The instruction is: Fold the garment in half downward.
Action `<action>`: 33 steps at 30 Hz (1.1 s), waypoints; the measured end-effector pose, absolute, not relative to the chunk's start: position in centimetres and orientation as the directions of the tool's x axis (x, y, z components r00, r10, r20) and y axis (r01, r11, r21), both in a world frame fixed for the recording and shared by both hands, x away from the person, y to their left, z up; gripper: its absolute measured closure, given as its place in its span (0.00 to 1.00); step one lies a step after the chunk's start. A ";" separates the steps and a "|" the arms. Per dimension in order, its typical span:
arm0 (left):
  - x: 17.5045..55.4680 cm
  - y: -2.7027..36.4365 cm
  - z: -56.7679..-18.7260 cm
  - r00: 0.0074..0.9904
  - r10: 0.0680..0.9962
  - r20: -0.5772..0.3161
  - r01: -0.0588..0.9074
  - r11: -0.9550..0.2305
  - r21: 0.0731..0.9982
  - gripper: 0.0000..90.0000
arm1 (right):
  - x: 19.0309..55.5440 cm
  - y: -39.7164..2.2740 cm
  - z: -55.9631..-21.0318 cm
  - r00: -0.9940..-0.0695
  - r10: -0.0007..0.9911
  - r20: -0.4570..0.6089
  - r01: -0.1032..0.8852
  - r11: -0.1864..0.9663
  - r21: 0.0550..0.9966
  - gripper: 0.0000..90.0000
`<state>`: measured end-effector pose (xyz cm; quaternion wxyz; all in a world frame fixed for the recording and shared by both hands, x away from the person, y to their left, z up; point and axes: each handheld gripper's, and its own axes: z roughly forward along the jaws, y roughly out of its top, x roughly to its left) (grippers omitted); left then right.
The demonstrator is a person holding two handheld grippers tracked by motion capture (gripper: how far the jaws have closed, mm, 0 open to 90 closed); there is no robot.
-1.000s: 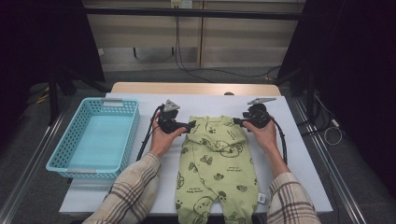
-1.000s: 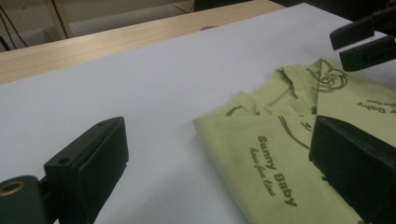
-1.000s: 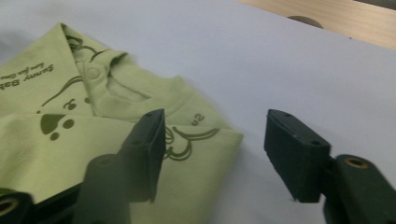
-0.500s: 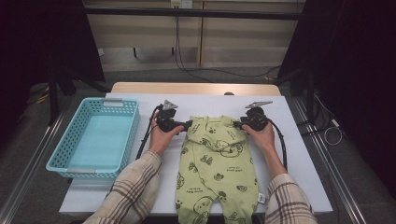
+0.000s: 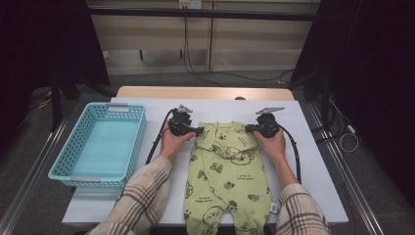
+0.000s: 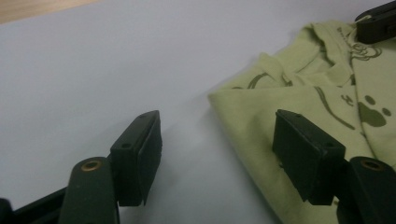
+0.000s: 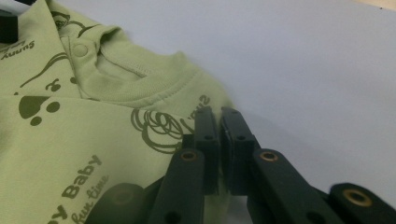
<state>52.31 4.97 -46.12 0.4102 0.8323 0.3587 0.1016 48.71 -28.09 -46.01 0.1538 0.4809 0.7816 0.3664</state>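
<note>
A light green baby romper [image 5: 225, 171] with dark prints lies flat on the white table [image 5: 313, 161], neck end far from the person. My left gripper [image 5: 198, 131] is low at its left shoulder. Its jaws have just been closing but stand open [image 6: 217, 119], one on each side of the shoulder's edge [image 6: 243, 107]. My right gripper [image 5: 248, 129] is at the other shoulder. Its jaws have just closed, and they are shut [image 7: 218, 114] on the fabric's edge by the neckline [image 7: 140, 79].
An empty turquoise basket [image 5: 73, 166] stands at the table's left side. The table's wooden far edge [image 5: 205, 92] runs behind the romper. Black cables trail from both grippers beside the forearms. Dark curtains flank the table.
The right gripper's jaws have closed onto the romper's shoulder. The left gripper has edged in toward the other shoulder and its jaws have narrowed. The romper has not shifted.
</note>
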 end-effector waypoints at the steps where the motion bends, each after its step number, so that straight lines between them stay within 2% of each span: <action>1: 52.4 4.8 -46.2 0.726 0.677 -0.119 0.512 -0.417 0.751 0.38 | 48.8 -28.1 -46.1 -0.497 0.862 0.102 0.629 0.276 0.727 0.96; 3: 52.5 4.4 -46.3 0.727 0.677 -0.113 0.511 -0.423 0.749 0.42 | 48.8 -28.1 -46.0 -0.502 0.859 0.105 0.629 0.279 0.726 0.96; 4: 52.6 4.3 -46.4 0.723 0.674 -0.151 0.525 -0.395 0.753 0.46 | 48.8 -28.1 -46.0 -0.499 0.860 0.102 0.629 0.279 0.725 0.96; 6: 52.6 4.0 -46.3 0.723 0.680 -0.122 0.517 -0.416 0.749 0.52 | 48.8 -28.0 -46.0 -0.495 0.864 0.094 0.630 0.283 0.723 0.96; 13: 52.7 3.3 -46.3 0.731 0.675 -0.099 0.500 -0.431 0.751 0.62 | 48.6 -28.1 -46.2 -0.496 0.863 0.096 0.620 0.275 0.734 0.96; 14: 52.7 3.3 -46.3 0.744 0.664 -0.073 0.481 -0.456 0.749 0.63 | 48.6 -28.1 -46.1 -0.490 0.866 0.095 0.622 0.271 0.734 0.96; 16: 52.5 3.0 -46.4 0.734 0.671 -0.101 0.490 -0.421 0.763 0.67 | 48.5 -28.0 -46.1 -0.490 0.867 0.092 0.622 0.273 0.734 0.96; 18: 52.4 3.0 -46.4 0.742 0.663 -0.098 0.485 -0.430 0.762 0.74 | 48.5 -28.0 -46.1 -0.489 0.867 0.093 0.623 0.272 0.734 0.96; 19: 52.6 2.9 -46.5 0.757 0.637 -0.145 0.495 -0.413 0.765 0.78 | 48.6 -28.1 -46.1 -0.492 0.865 0.099 0.624 0.271 0.733 0.97; 24: 52.1 2.7 -46.3 0.735 0.665 -0.135 0.510 -0.410 0.756 0.94 | 48.7 -28.2 -46.2 -0.485 0.866 0.120 0.631 0.252 0.733 0.97; 31: 51.9 3.6 -45.6 0.743 0.655 -0.139 0.508 -0.416 0.754 0.97 | 48.6 -28.4 -45.9 -0.485 0.862 0.145 0.618 0.221 0.755 0.97; 33: 51.8 3.8 -45.4 0.735 0.658 -0.164 0.514 -0.382 0.768 0.97 | 48.5 -28.5 -45.6 -0.488 0.860 0.146 0.608 0.215 0.764 0.97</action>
